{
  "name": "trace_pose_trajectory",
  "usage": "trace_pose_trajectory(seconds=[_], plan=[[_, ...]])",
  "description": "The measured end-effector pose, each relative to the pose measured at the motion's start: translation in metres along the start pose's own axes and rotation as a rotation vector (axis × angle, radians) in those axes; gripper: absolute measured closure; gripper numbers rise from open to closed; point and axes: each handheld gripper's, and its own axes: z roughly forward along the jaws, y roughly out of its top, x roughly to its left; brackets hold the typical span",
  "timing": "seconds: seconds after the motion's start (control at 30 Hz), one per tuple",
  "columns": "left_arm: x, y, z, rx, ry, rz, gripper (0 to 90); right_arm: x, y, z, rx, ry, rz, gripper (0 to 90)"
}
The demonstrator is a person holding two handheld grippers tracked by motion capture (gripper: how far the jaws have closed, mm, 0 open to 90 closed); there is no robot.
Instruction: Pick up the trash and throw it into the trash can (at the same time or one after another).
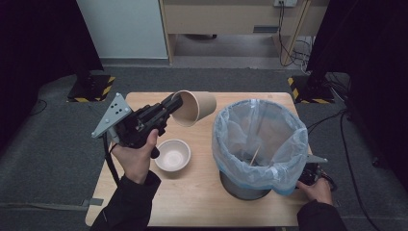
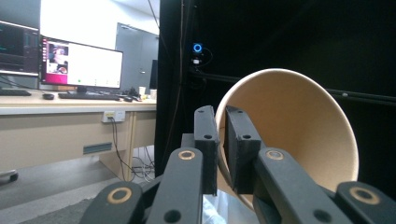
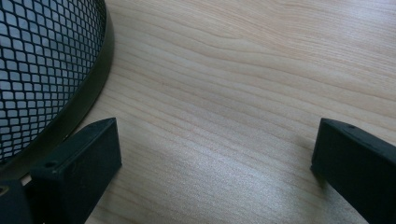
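As seen from the high view, one wooden table (image 1: pixel 192 192) carries one white bowl (image 1: pixel 172 155) and one mesh bin (image 1: pixel 260 144) lined with a pale plastic bag (image 1: pixel 231 130); a single thin stick (image 1: pixel 254 156) lies inside the bag. One brown paper cup (image 1: pixel 195 108) is held on its side above the table, between bowl and bin, its mouth turned toward the left gripper (image 1: pixel 171 107), whose jaws are clenched on the rim. The left hand (image 1: pixel 134 159) grips the tool beneath its grey plate. The right hand (image 1: pixel 315 190) and right gripper (image 1: pixel 310 173) sit at the near right of the bin and are largely hidden by its bagged rim; the jaws cannot be made out here.

From the left gripper view, two black jaws pinch the cup (image 2: pixel 289 130) wall, one inside and one outside; the cup's lower edge is cut off. One lit monitor (image 2: pixel 81 63) stands on a desk (image 2: pixel 56 105) beyond.

From the right gripper view, two jaws stand wide apart, released, grasping nothing, over bare tabletop (image 3: pixel 233 93); the left one lies just beside the bin's black base ring (image 3: pixel 88 84), though contact cannot be judged.
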Motion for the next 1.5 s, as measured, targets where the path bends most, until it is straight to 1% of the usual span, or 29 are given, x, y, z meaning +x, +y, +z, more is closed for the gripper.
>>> trace_pose_trajectory(seconds=[0.2, 0.3, 0.37, 0.47, 0.5, 0.53, 0.57, 0.6, 0.67, 0.77, 0.8, 0.83, 0.87, 0.97, 1.13, 1.17, 1.37, 1.4, 1.5], plan=[[-0.012, -0.002, 0.016, 0.006, -0.04, -0.008, 83.6, 0.0, 0.0, 0.0, 0.0, 0.0, 0.0, 1.6], [-0.018, -0.005, 0.024, 0.016, -0.057, -0.005, 83.6, 0.0, 0.0, 0.0, 0.0, 0.0, 0.0, 1.6], [-0.022, -0.007, 0.03, 0.024, -0.067, -0.001, 83.6, 0.0, 0.0, 0.0, 0.0, 0.0, 0.0, 1.6], [-0.029, -0.011, 0.04, 0.035, -0.091, -0.006, 83.6, 0.0, 0.0, 0.0, 0.0, 0.0, 0.0, 1.6], [-0.034, -0.014, 0.047, 0.046, -0.106, -0.007, 83.6, 0.0, 0.0, 0.0, 0.0, 0.001, 0.0, 1.6], [-0.034, -0.014, 0.047, 0.046, -0.106, -0.007, 83.6, 0.0, 0.0, 0.0, 0.0, 0.0, 0.0, 1.6], [-0.036, -0.015, 0.05, 0.052, -0.113, -0.006, 83.6, 0.0, 0.0, 0.0, 0.0, 0.0, 0.0, 1.6], [-0.04, -0.018, 0.057, 0.062, -0.123, -0.008, 83.6, 0.0, 0.0, 0.0, 0.0, 0.0, 0.0, 1.6], [-0.042, -0.02, 0.06, 0.068, -0.127, -0.009, 83.6, 0.0, 0.0, 0.0, 0.0, 0.0, 0.0, 1.6], [-0.045, -0.025, 0.067, 0.087, -0.137, -0.012, 83.6, 0.0, 0.0, 0.0, 0.0, 0.0, 0.001, 1.6], [-0.048, -0.029, 0.073, 0.105, -0.144, -0.011, 83.7, 0.0, 0.0, 0.0, 0.0, 0.0, 0.0, 1.6], [-0.049, -0.031, 0.075, 0.112, -0.146, -0.012, 83.6, 0.0, 0.0, 0.0, 0.0, 0.0, 0.0, 1.6], [-0.049, -0.031, 0.075, 0.112, -0.146, -0.012, 83.6, 0.0, 0.0, 0.0, 0.0, 0.0, 0.0, 1.6], [-0.054, -0.038, 0.084, 0.136, -0.161, -0.015, 83.6, 0.0, 0.0, 0.0, 0.0, 0.0, 0.0, 1.6], [-0.06, -0.048, 0.097, 0.188, -0.191, -0.02, 83.4, 0.0, 0.0, 0.0, 0.0, 0.0, 0.0, 1.6], [-0.061, -0.052, 0.101, 0.208, -0.209, -0.026, 82.1, 0.0, 0.0, 0.0, 0.0, 0.0, 0.0, 1.6], [-0.059, -0.057, 0.103, 0.216, -0.213, -0.034, 73.4, 0.001, 0.0, 0.0, 0.003, 0.004, 0.004, 1.6], [-0.058, -0.057, 0.101, 0.22, -0.209, -0.029, 73.4, 0.001, 0.0, 0.0, 0.003, 0.004, 0.004, 1.6], [-0.054, -0.055, 0.094, 0.216, -0.193, -0.009, 68.8, 0.001, 0.0, 0.0, 0.001, 0.005, 0.001, 1.6]])
